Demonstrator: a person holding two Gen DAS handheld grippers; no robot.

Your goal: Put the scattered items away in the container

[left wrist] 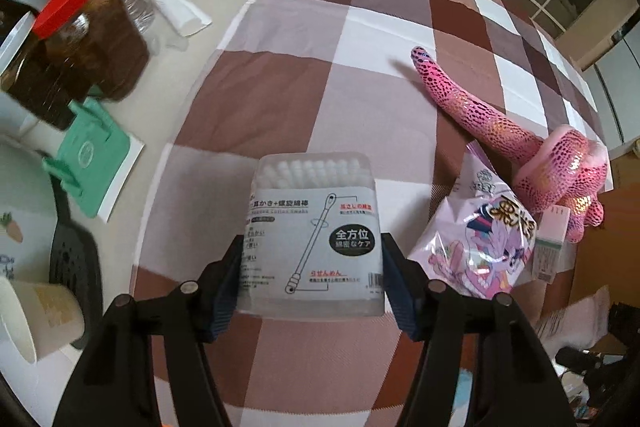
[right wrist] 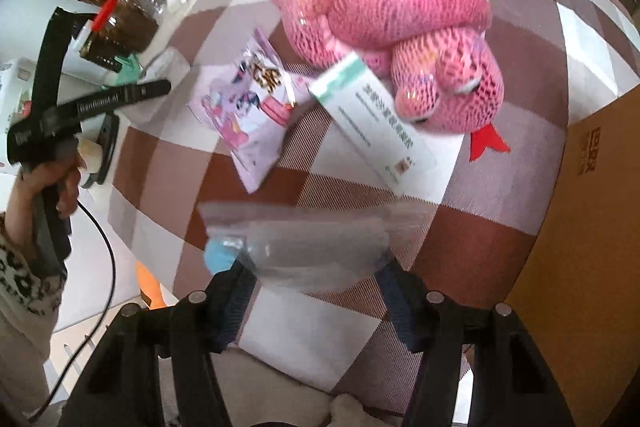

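While each claw grips, left (left wrist: 312,291) cotton-swab box (left wrist: 316,239), right (right wrist: 316,287) clear bag (right wrist: 316,247), cardboard box (right wrist: 592,203) edges rightward.

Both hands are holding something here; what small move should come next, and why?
Probably carry the cotton swab box, clamped in the left gripper, rightward toward the cardboard box. The right gripper already holds a clear bag beside it.
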